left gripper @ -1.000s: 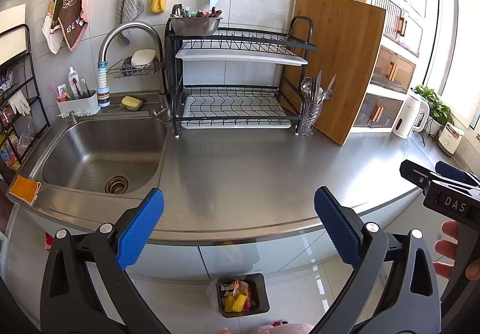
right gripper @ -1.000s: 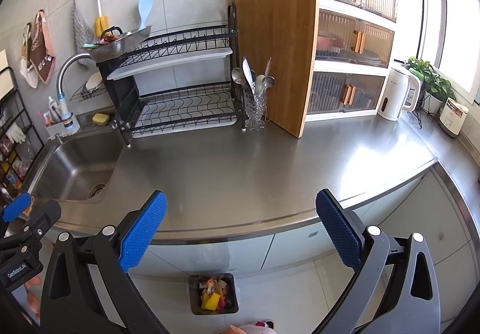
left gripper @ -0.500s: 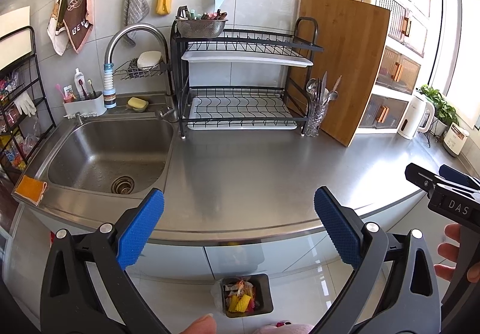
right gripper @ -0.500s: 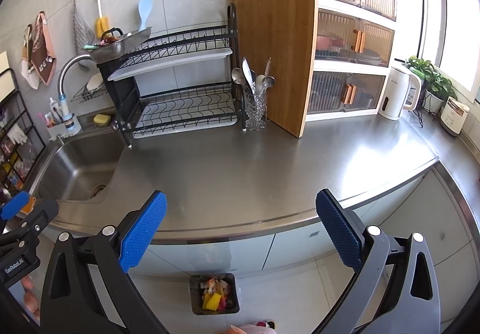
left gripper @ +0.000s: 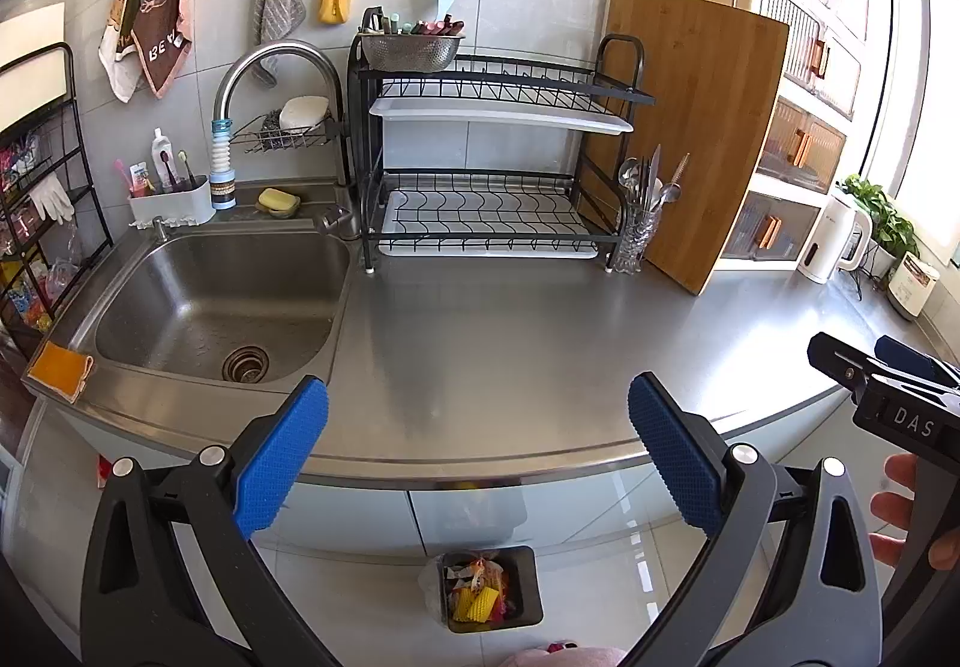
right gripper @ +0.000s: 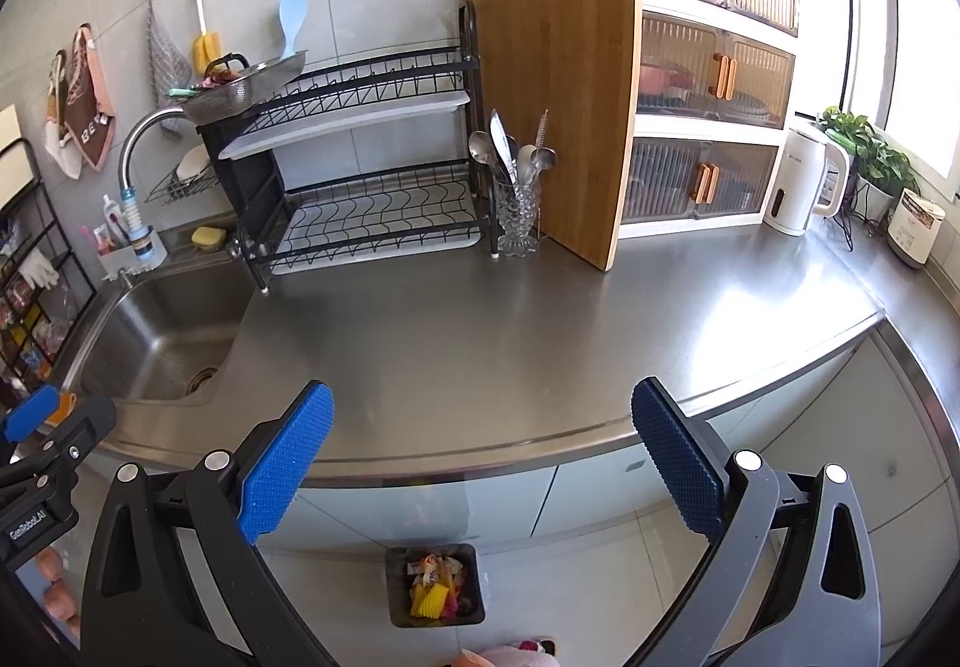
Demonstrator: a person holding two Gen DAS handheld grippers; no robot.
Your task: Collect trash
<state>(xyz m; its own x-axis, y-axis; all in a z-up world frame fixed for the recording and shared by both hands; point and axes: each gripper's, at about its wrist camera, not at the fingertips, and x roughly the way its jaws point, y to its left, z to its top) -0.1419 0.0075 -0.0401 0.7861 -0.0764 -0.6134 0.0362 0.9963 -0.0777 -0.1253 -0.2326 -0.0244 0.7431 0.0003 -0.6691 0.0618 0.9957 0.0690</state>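
Note:
A small dark trash bin stands on the floor below the steel counter, holding colourful wrappers and a yellow piece; it also shows in the right wrist view. My left gripper is open and empty, held above the counter's front edge. My right gripper is open and empty, at a like height to the right; its body shows at the right edge of the left wrist view. The left gripper's body shows at the left edge of the right wrist view. I see no loose trash on the counter.
A sink with a faucet lies at the left, with an orange cloth on its rim. A black dish rack, a cutlery glass and a wooden cutting board stand at the back. A white kettle stands far right.
Both views have shifted slightly: the left gripper has drifted left and a little back, so the sink and rack appear further right. The right gripper has barely moved. Both stay open.

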